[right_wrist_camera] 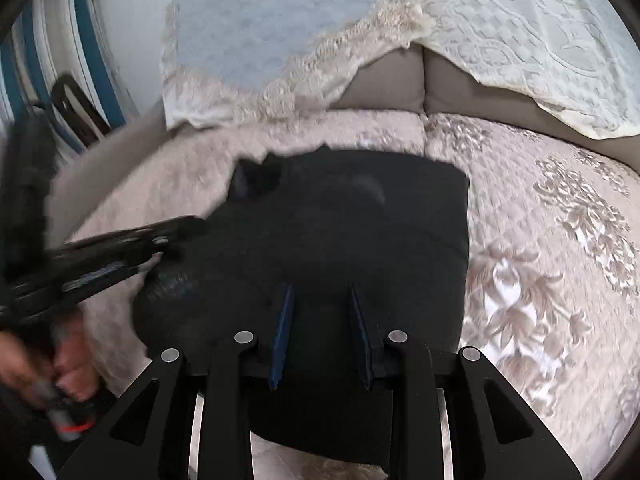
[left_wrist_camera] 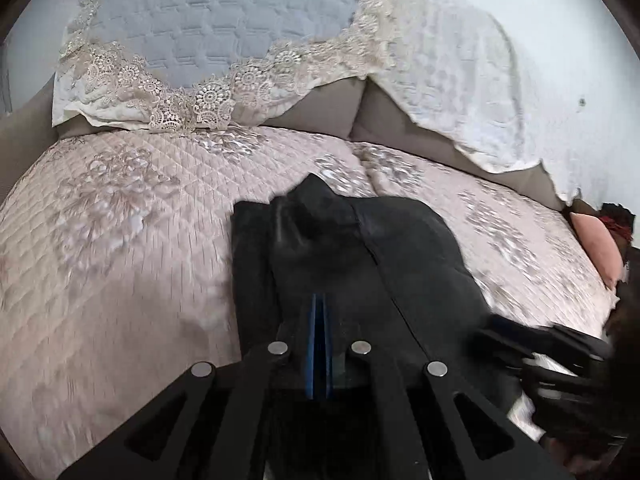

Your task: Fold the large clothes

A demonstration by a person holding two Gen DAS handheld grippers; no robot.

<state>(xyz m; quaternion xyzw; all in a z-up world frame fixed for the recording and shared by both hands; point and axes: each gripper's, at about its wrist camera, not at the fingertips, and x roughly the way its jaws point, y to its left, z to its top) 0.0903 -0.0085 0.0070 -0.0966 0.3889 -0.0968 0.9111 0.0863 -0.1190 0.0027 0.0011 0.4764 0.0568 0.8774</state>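
A black garment (left_wrist_camera: 344, 248) lies partly folded on a bed, on a pink quilted bedspread (left_wrist_camera: 120, 240) with a shiny flower pattern. In the left wrist view the garment fills the middle and runs toward 5 o'clock; a small pointed fold stands up at its far edge, toward 12 o'clock. In the right wrist view it looks like a wide dark block with a rather straight edge at 3 o'clock, and some crumpled cloth at its far corner, at about 11 o'clock.

The left hand-held gripper (left_wrist_camera: 319, 304) has its two blue fingers pressed together, with only a thin line between them. They sit over the dark cloth, but whether cloth is pinched between them I cannot tell. In the right wrist view this same hand-held gripper enters from 9 o'clock, blurred, with its tip at the near left edge of the garment, and a person's hand (right_wrist_camera: 60, 372) holds its handle at 8 o'clock.

The right hand-held gripper (right_wrist_camera: 322, 300) has its blue fingers a moderate gap apart, over the near part of the garment. The cloth shows in the gap, and I cannot tell whether the pads press on it. In the left wrist view it appears blurred at 4 o'clock, near the garment's right edge.

At 12 o'clock behind the bedspread there is a blue quilted cover with a lace border (left_wrist_camera: 224, 20), and a white textured cover (left_wrist_camera: 460, 92) at 1 o'clock. Grey cushions (left_wrist_camera: 328, 108) show between them. A small pink pillow (left_wrist_camera: 596, 244) lies at 3 o'clock.
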